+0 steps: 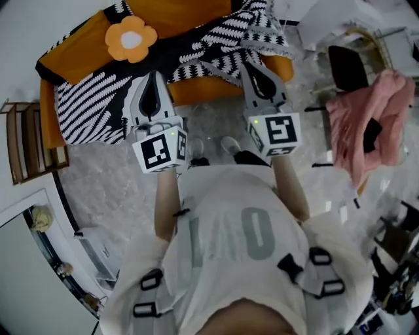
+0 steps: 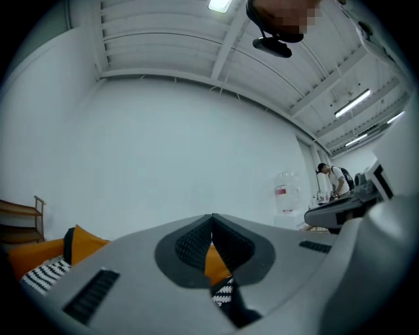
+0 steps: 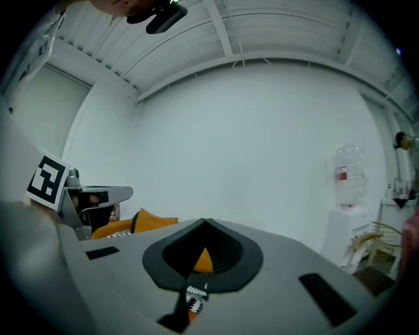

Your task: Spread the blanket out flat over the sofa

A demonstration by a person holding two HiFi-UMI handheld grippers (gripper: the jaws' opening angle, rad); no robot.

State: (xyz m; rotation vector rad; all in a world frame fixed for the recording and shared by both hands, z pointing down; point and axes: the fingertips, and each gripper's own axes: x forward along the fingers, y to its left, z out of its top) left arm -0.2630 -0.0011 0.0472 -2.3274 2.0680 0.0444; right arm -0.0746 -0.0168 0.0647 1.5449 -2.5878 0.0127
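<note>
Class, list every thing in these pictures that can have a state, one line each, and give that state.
blanket: rumpled across the sofa, bunched at the head view's right, not flat.
sofa: partly covered, orange still bare.
flower cushion: lying uncovered on the sofa.
left gripper: shut; no grip on the blanket visible.
right gripper: shut; no grip on the blanket visible.
pink cloth: draped and crumpled, right of the sofa.

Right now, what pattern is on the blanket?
Black-and-white zigzag stripes on the blanket; clearest in the head view.
</note>
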